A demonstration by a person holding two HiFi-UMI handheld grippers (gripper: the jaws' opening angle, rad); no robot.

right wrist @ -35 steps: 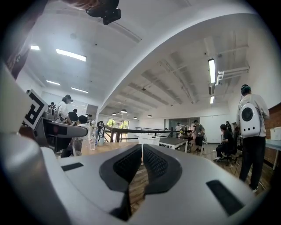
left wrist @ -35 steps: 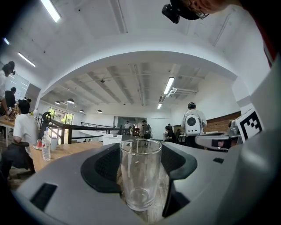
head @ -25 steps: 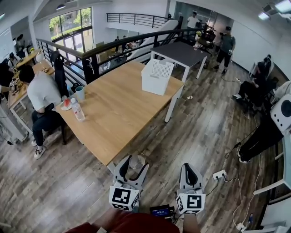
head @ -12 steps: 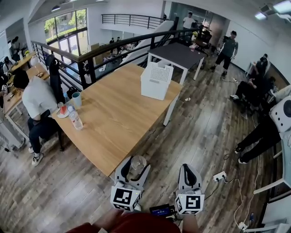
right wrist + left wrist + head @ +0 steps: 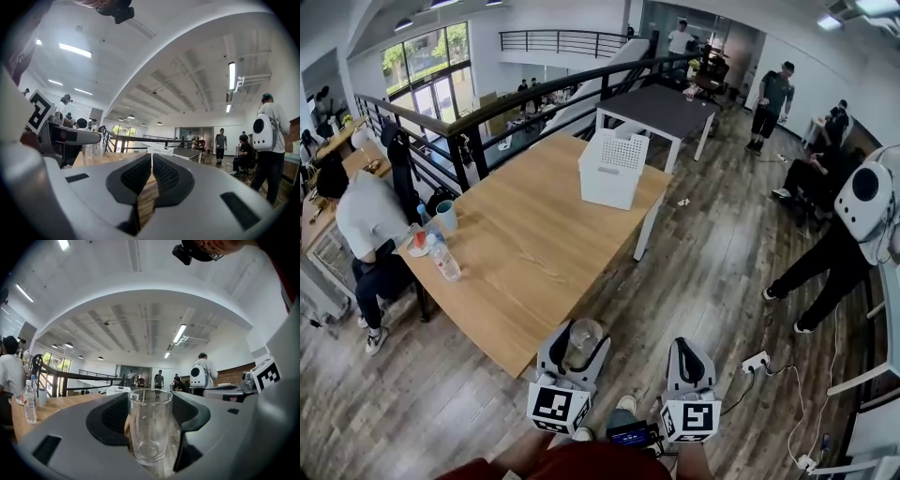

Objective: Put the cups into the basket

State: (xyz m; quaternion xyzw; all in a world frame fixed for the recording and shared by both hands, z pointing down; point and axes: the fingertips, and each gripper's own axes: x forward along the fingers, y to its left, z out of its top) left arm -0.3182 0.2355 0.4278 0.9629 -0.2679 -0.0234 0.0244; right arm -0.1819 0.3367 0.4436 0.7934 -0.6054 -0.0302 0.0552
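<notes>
Left tool (image 5: 577,342) grips a clear glass cup (image 5: 150,427) upright; right tool (image 5: 690,354) is clenched, empty. White basket (image 5: 609,173) stands at the tabletop's (image 5: 525,244) far corner.

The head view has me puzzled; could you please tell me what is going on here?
A person holds a gripper in each hand. The left gripper grips an upright clear glass; the right gripper is shut and empty. Both are just short of the wooden table, whose far end carries the white basket. The glass is not in it yet.
</notes>
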